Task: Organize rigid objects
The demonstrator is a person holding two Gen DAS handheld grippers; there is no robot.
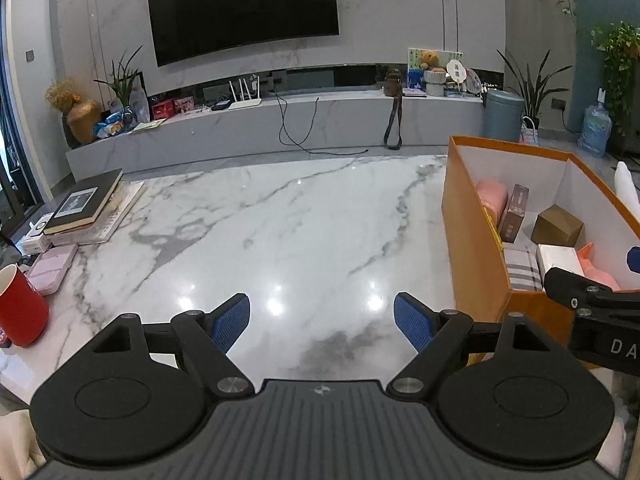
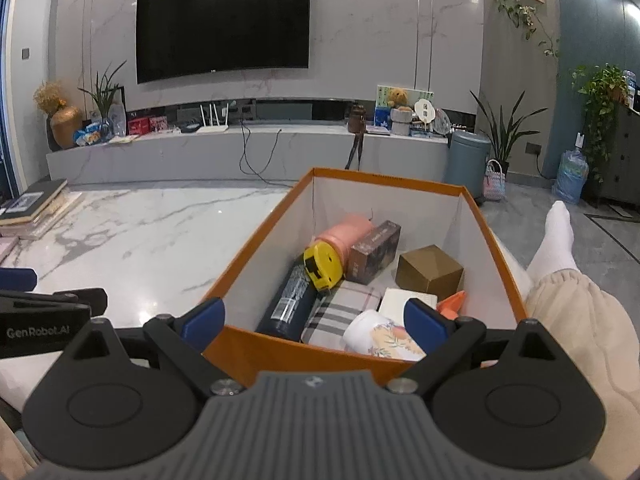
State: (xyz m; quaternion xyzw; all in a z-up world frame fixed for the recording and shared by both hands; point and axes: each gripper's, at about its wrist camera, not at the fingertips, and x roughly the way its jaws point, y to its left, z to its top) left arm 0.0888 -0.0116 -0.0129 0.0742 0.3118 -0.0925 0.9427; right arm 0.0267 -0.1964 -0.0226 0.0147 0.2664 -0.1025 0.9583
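Clearly both tongs are released, each with its blue pads spread wide and nothing between them. From the left wrist view, the left gripper (image 1: 322, 322) hangs over bare, glossy marble table (image 1: 280, 220), and the orange box (image 1: 476, 240) stands at its right with its near corner just beside the right-hand pad. Inside the box that view shows a pink object against the far wall, a brown carton leaning beside it, a gold cube and a plaid-patterned item. Along the table's left edge lie a stack of books (image 1: 86, 204), a pale pink case (image 1: 54, 266) and a red cup (image 1: 20, 308), all well apart from the box. From the right wrist view, the right gripper (image 2: 314, 318) points down over the near wall of the orange box (image 2: 256, 264), its two pads straddling that near edge without touching anything inside. The task's things are gathered in the box: a yellow tape measure (image 2: 323, 266) rests on top of a dark blue bottle (image 2: 289, 300), with a pink roll (image 2: 346, 232) and a brown carton (image 2: 374, 252) behind, a gold cube (image 2: 430, 270) to the right, and plaid fabric (image 2: 340, 312), a white floral cup (image 2: 380, 336) and an orange piece (image 2: 452, 302) nearest the gripper. A person's leg in beige trousers and a white sock (image 2: 556, 236) lies just beside the box's right wall.
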